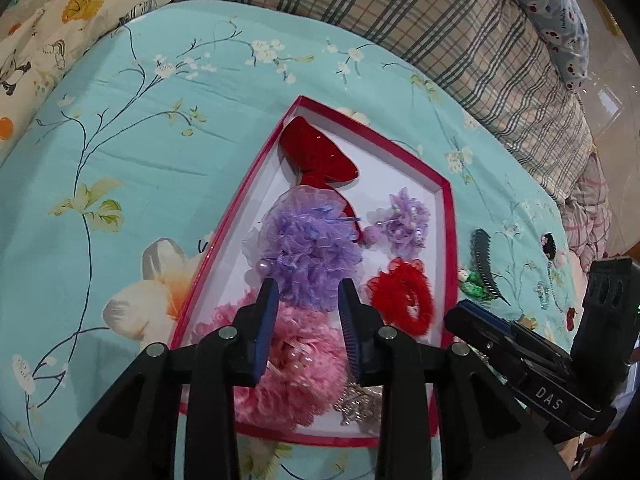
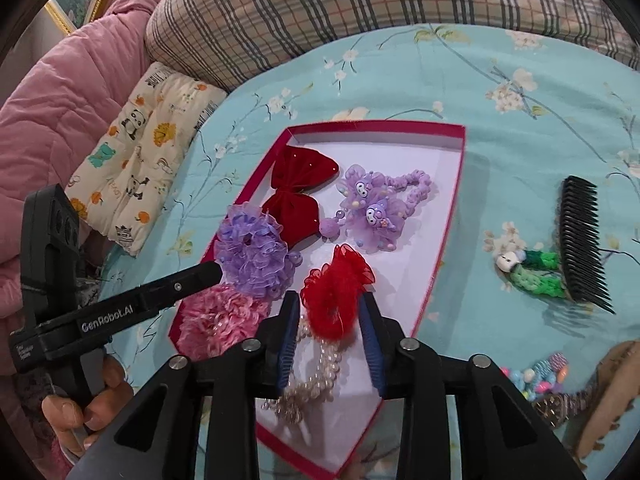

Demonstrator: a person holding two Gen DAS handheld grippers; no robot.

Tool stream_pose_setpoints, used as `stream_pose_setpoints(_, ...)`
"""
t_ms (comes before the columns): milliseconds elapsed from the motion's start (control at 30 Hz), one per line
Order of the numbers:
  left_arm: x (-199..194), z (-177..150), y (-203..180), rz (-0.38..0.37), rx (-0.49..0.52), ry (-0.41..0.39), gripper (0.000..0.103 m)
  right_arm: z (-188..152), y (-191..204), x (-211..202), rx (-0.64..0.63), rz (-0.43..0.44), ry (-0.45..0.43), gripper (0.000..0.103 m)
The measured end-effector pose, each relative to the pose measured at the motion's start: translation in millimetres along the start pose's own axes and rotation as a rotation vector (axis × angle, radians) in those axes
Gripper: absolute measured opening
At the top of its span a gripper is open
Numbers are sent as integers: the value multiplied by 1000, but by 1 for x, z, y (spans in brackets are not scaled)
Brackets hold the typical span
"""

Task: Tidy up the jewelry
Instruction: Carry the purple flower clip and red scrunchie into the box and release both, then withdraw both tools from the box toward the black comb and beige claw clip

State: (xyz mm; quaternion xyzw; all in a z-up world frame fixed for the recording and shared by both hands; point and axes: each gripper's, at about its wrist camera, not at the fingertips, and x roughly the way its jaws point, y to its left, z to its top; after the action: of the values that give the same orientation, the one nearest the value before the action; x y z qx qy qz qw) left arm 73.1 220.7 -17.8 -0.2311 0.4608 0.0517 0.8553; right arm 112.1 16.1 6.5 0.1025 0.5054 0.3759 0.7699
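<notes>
I have both tools over the shallow red-rimmed cardboard box with the white floor (image 2: 448,216), which lies flat on the bed's turquoise floral sheet (image 1: 132,128).

My left tool (image 1: 308,292) hangs above the near-left part of the box with its jaws spread. The frilly lilac organza scrunchie (image 1: 308,248) sits in the gap just beyond the tips, and the pads do not press on it. Under that tool lies the fluffy pink scrunchie (image 1: 288,364), in the box's near-left corner.

My right tool (image 2: 330,304) is also spread. The red organza scrunchie (image 2: 336,292) rests on the box floor between its blue ribbed pads (image 2: 370,348), loose, with no squeeze that I can see. A string of white pearl beads (image 2: 316,372) lies on the box floor right under that tool.

At the box's far end lies the dark red velvet bow (image 2: 300,184), and just beside it the purple cartoon-figure hair tie with pale beads (image 2: 376,204).

Outside the box, on the sheet towards the bed's right edge, lie the black plastic comb (image 2: 584,240) and the green braided hair clip (image 2: 536,272), touching each other. Nearer me lies a small heap of pastel beads (image 2: 536,376).

A plaid blanket (image 2: 320,12) is bunched along the bed's far edge.
</notes>
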Motion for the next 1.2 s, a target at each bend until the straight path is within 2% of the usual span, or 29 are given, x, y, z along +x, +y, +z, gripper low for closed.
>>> stream_pose_setpoints(300,-15,-13,-32,-35,51,-8,27,-15,-25,-45,40,-24,-47,37)
stream_pose_setpoints(700,-11,-34,-80,-82,133,31,27,-42,-81,-99,141,-102,-101,38)
stream_pose_setpoints(967,-3,-41,-113,-103,187,59,27,-62,-112,-123,205,-154,-121,46)
stream_pose_setpoints(1033,1,-41,-121,-109,196,67,27,-65,-119,-125,221,-168,-119,49)
stream_pose_setpoints(1100,5,-39,-130,-113,208,75,27,-70,-127,-122,247,-184,-110,57)
stream_pose_setpoints(1167,9,-38,-137,-114,219,75,39,-73,-133,-119,269,-197,-101,60)
stream_pose_setpoints(1200,10,-37,-140,-111,224,74,39,-74,-137,-115,283,-200,-94,60)
